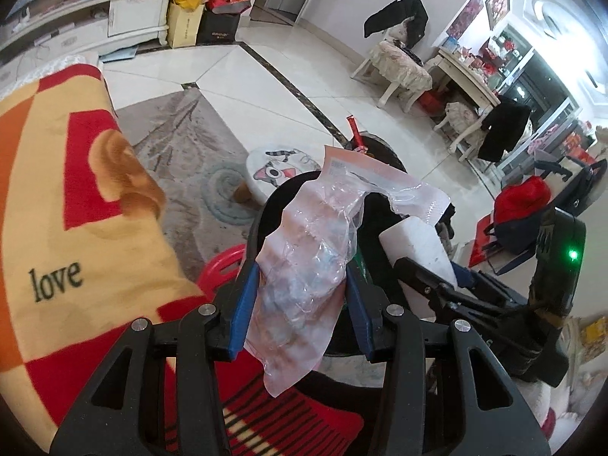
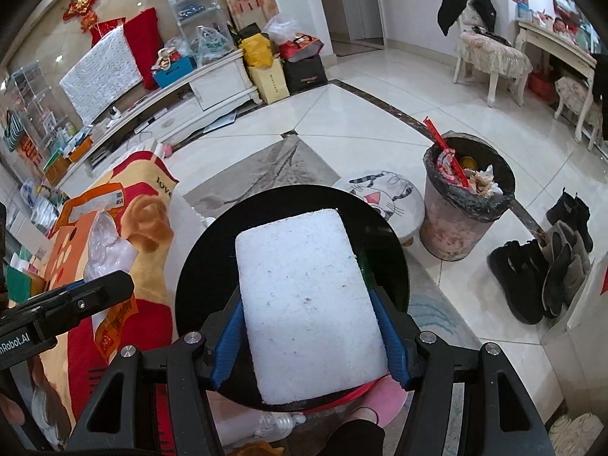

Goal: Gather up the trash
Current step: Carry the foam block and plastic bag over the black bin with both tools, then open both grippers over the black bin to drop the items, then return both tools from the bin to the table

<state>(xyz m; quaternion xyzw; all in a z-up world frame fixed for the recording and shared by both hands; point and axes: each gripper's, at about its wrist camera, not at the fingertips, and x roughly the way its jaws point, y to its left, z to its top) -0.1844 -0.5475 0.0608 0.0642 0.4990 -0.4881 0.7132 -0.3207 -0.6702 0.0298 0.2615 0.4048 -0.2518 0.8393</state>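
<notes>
Left claw is gripping a crumpled plastic bag at lower centre. Right claw is clamping a white foam block over a black round surface; full trash bin is sitting at centre right.

Lived-in home living room: glossy tiled floor with a patterned rug, white TV cabinet crowded with shopping bags, red festive wall hangings, frilled chairs draped with coats, cartoon-cat stool, boots, full trash bin
</notes>
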